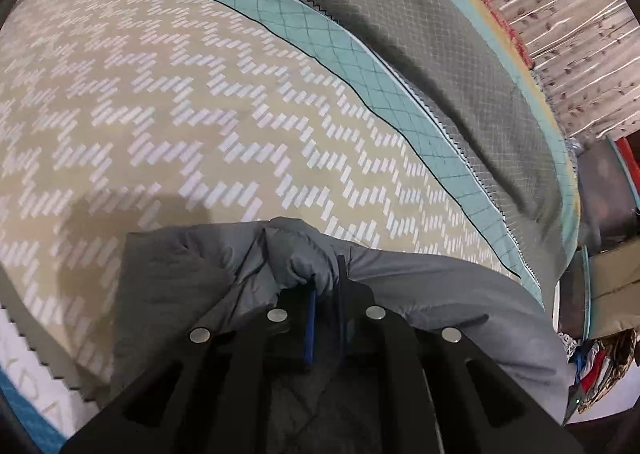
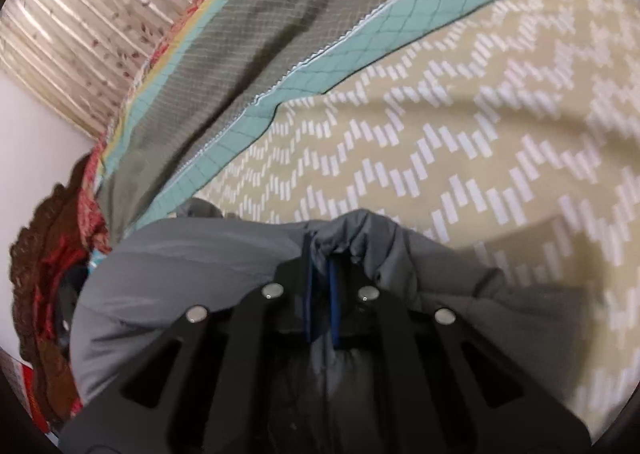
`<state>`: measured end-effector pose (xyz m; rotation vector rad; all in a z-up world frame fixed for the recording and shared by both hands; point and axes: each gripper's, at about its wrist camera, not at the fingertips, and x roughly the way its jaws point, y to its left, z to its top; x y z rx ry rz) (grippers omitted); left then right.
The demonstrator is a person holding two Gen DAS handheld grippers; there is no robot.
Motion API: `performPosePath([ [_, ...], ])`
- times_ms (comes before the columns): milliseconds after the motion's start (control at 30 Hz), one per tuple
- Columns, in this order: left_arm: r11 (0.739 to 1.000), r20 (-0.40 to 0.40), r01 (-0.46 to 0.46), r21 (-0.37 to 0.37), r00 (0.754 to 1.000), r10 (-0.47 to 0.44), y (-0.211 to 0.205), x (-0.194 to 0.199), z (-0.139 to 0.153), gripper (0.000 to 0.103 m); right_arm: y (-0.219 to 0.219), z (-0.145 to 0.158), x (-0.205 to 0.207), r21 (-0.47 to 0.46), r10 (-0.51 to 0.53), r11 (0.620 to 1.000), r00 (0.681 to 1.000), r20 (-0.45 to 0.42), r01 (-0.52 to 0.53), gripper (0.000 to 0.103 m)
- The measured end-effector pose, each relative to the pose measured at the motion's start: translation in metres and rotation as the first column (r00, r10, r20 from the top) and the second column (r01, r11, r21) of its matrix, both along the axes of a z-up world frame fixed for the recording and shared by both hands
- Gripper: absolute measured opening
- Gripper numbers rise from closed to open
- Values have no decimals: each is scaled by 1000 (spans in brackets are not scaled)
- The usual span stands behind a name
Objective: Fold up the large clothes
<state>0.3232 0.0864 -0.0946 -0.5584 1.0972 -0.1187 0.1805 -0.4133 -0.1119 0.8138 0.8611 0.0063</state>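
A grey padded jacket hangs bunched from my left gripper, whose blue-padded jaws are shut on a pinch of its fabric. In the right wrist view the same grey jacket drapes to both sides of my right gripper, which is likewise shut on a gathered fold. Both grippers point steeply down over a bed with a beige zigzag-patterned cover, also seen as the beige cover. Most of the jacket lies hidden under the black gripper bodies.
A teal and grey quilted border runs along the bed's far side, seen too as the border. A floral curtain hangs behind it. Red and brown cloth is piled off the bed's edge, and clutter lies at the right.
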Motion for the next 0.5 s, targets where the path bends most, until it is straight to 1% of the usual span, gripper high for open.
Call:
performPosePath([
  [67, 998, 24, 25, 50, 999, -26, -5, -3, 1, 0, 2, 0, 3, -4, 3, 1000, 1000, -2, -3, 3],
  [100, 996, 25, 39, 82, 999, -42, -7, -6, 3, 0, 3, 2, 4, -1, 0, 1000, 1000, -4, 0, 5],
  [133, 992, 18, 54, 113, 998, -56, -11, -8, 9, 0, 2, 8, 3, 14, 1, 1000, 1000, 2, -1, 10],
  [167, 990, 6, 63, 130, 998, -64, -12, -10, 16, 0, 2, 12, 1, 20, -2, 1000, 1000, 5, 2, 13],
  [200, 989, -3, 62, 131, 998, -62, -10, -14, 23, 0, -1, 20, -5, 37, -5, 999, 1000, 21, 4, 22],
  [233, 991, -5, 58, 120, 998, -58, -5, -18, 31, 0, -5, 28, -13, 50, -13, 999, 999, 46, 10, 36],
  [267, 993, -4, 53, 104, 999, -53, -1, -23, 37, 0, -8, 35, -22, 57, -26, 998, 997, 73, 22, 45],
  [300, 996, 1, 46, 74, 999, -47, 8, -30, 46, 0, -11, 48, -34, 43, -49, 998, 993, 108, 45, 60],
  [333, 998, 6, 37, 47, 999, -38, 16, -36, 52, 0, -12, 56, -42, 13, -66, 998, 990, 126, 65, 63],
  [367, 999, 12, 29, 21, 999, -29, 23, -40, 57, 0, -13, 63, -47, -17, -71, 997, 987, 142, 75, 63],
  [433, 999, 23, -2, -55, 1000, 3, 43, -49, 69, 0, -9, 80, -56, -128, -66, 988, 988, 141, 84, 63],
  [500, 989, 16, -59, -139, 998, 61, 62, -58, 75, 0, 2, 100, -64, -262, -73, 958, 984, 160, 113, 63],
])
